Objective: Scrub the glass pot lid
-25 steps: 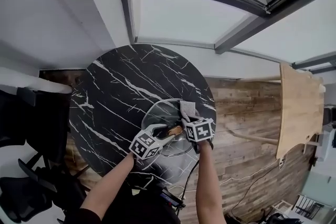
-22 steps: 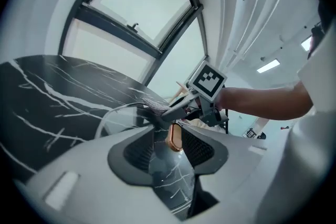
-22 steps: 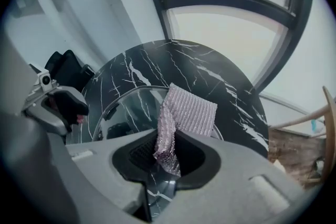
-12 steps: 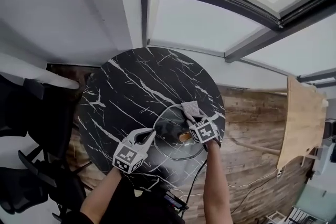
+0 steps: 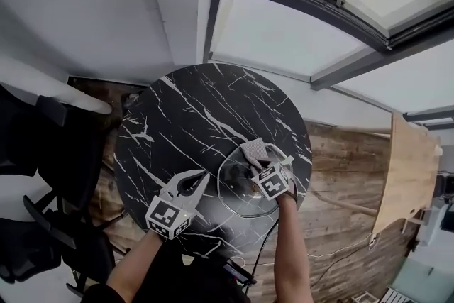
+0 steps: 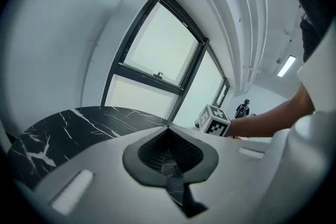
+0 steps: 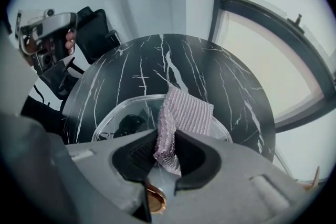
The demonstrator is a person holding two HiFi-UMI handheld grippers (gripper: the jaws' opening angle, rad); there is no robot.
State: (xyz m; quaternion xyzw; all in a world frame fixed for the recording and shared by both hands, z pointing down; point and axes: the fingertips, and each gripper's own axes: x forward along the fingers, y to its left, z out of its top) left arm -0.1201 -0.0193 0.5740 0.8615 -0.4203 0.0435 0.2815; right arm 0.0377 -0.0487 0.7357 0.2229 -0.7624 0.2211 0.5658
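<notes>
**Right claw with cloth over the lid, left claw clear of it**

I count one glass pot lid (image 5: 237,204), lying flat on the near-right part of the round black marble table (image 5: 177,117). My right gripper (image 5: 259,161) points down over the lid's far edge, its jaws clamped on the one grey scrubbing cloth (image 7: 184,110), which sticks out past the tips over the glass. My left gripper (image 5: 194,181) sits just left of the lid's rim, not touching it, jaws pressed together with nothing between them. That makes two grippers, one cloth, one lid.
</notes>
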